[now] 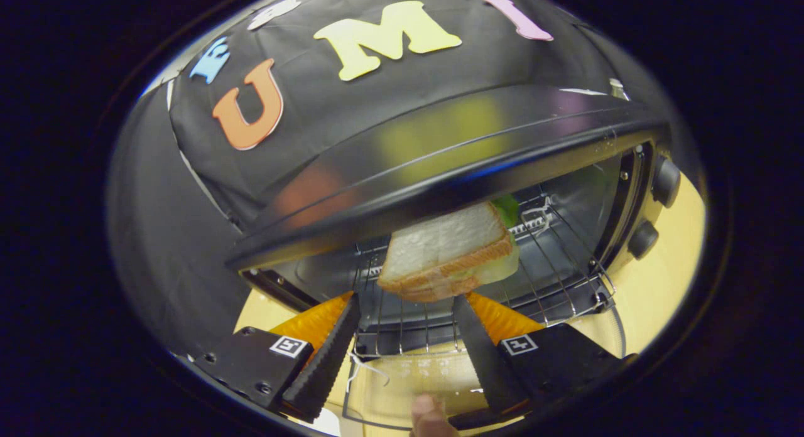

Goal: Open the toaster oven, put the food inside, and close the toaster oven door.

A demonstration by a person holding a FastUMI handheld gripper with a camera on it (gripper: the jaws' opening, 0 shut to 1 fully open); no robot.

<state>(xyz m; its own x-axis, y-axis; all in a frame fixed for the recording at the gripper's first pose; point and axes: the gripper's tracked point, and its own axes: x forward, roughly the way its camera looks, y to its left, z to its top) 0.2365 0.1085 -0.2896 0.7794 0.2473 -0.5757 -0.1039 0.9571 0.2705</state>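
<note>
The claw (405, 311) stands spread, its two dark serrated fingers (326, 355) apart and gripping nothing. The gap between the tips is about as wide as the sandwich ahead of them.

The sandwich (449, 252) lies just beyond the fingertips, on the wire rack (553, 270) inside the toaster oven (440, 167). It is tilted, its near corner pointing toward the claw. White bread faces up, with a brown crust edge and a pale filling along the side; a green leaf shows at its far corner. Whether the fingertips touch its near edge cannot be told; neither finger presses on it.

The oven cavity is open. Its glass door (402, 377) lies folded down flat beneath and between the fingers, with the door handle nearest the claw. A fingertip of a person's hand (430, 418) shows at the near edge of the door, between the finger bases.

Two dark control knobs (666, 181) sit on the oven's front panel, to the right of the cavity and beyond the right finger. The oven rests on a yellow worktop (659, 286).
</note>
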